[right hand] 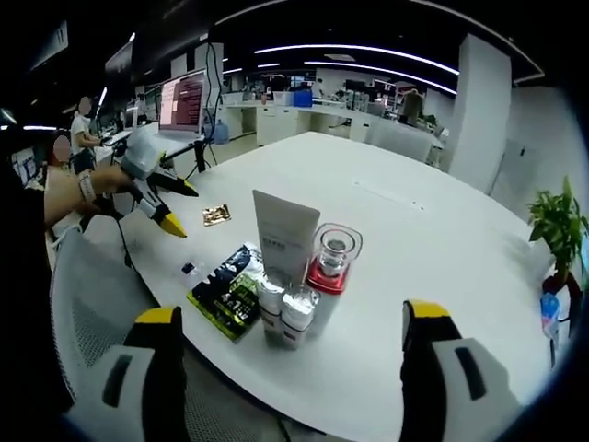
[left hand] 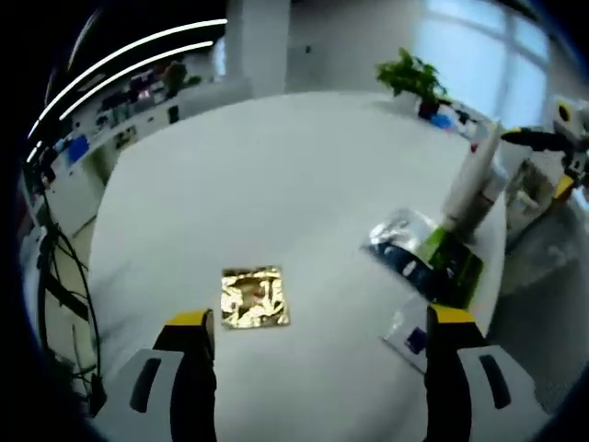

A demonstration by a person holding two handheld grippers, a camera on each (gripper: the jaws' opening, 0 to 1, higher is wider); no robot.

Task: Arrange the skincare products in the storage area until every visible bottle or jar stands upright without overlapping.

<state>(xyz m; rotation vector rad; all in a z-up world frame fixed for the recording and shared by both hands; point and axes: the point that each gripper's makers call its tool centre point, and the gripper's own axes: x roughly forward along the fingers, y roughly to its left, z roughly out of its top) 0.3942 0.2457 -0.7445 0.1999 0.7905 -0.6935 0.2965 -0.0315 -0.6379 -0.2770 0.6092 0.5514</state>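
A broad white tabletop [left hand: 304, 193] is shown in an open-plan office with strip ceiling lights, desks and monitors at the far side, and a potted plant [left hand: 414, 78] at its far right corner. In the left gripper view, the left tongs [left hand: 313, 322] are held wide apart above the near edge, with nothing between them. A crumpled gold foil sachet [left hand: 255, 296] lies flat just beyond the left jaw tip. Further right, a dark and green sachet [left hand: 433, 258] lies flat beside the upright white tube [left hand: 471, 189], and a small white packet [left hand: 409, 336] lies near the right jaw tip.

In the right gripper view, the right tongs [right hand: 290, 318] are likewise spread wide and empty, with the product cluster standing between and just beyond the jaws. The white tube [right hand: 283, 239] stands upright on its cap, a clear jar with a red band [right hand: 333, 262] stands just to its right, and two small silver-capped bottles [right hand: 285, 313] stand in front, close together. The dark sachet [right hand: 230, 290] lies flat to the left of the cluster, and the gold sachet [right hand: 217, 215] lies well beyond it. The left tongs [right hand: 175, 207], open, are seen at far left, held by a hand [right hand: 78, 198]
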